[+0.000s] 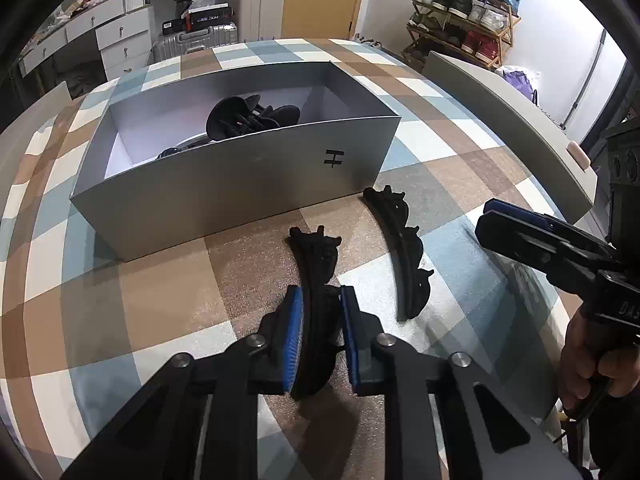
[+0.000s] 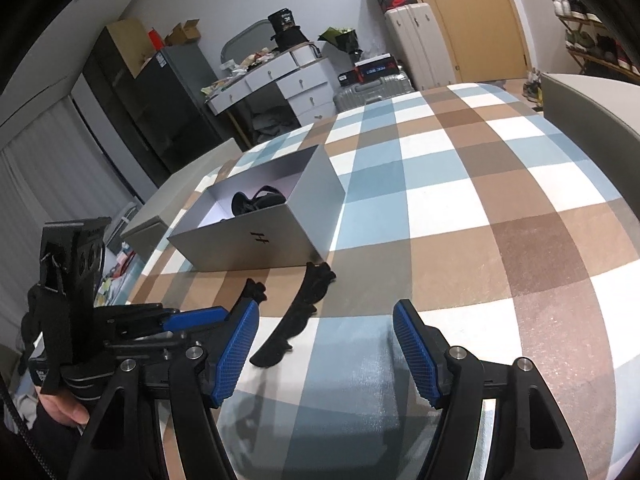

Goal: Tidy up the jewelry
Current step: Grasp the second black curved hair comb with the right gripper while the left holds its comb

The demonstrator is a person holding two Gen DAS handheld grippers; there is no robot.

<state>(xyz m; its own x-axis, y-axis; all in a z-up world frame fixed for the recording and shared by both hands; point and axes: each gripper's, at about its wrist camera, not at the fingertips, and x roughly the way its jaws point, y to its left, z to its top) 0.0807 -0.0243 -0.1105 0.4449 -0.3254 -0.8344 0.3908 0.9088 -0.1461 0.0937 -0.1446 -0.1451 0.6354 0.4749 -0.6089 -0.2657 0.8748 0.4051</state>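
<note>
Currently my left gripper (image 1: 318, 332) straddles the clip (image 1: 316, 280) at lower centre, pads nearly touching, contact unclear. Right gripper (image 2: 326, 354) wide open, empty. Second clip (image 1: 408, 256) beside box (image 1: 224, 196). Looks stiff, light, spiky; I'd pinch the spine mid-length.

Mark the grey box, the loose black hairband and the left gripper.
grey box (image 1: 224, 188), left wrist view, front wall.
loose black hairband (image 2: 298, 312), right wrist view, middle of the band.
left gripper (image 1: 318, 336), left wrist view, between fingertips.
</note>
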